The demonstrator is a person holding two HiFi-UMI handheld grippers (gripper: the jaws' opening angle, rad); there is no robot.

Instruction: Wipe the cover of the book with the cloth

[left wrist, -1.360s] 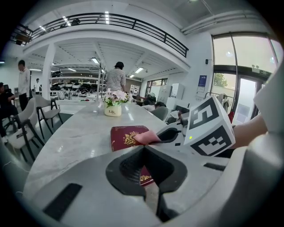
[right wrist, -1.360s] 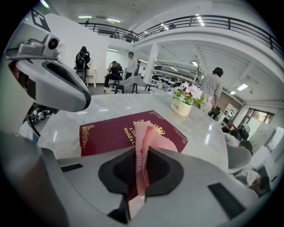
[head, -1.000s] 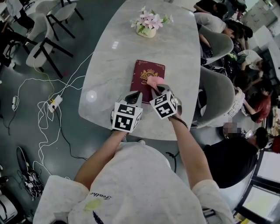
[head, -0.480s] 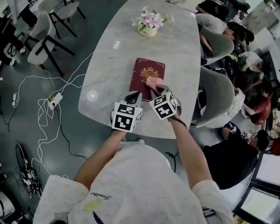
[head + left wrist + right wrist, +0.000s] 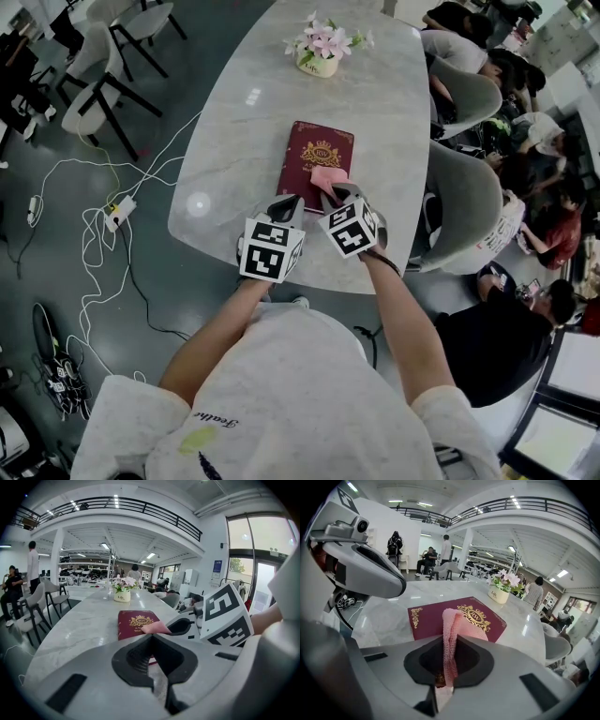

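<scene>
Marble table [image 5: 234,141] carries the maroon book [image 5: 305,150] flat at centre; right gripper [image 5: 336,193] is clamped on the pink cloth [image 5: 328,176], draped on the cover, judged mid-wipe, left gripper [image 5: 289,202] closed on nothing by the near edge; next stroke likely needs downward pressure
</scene>
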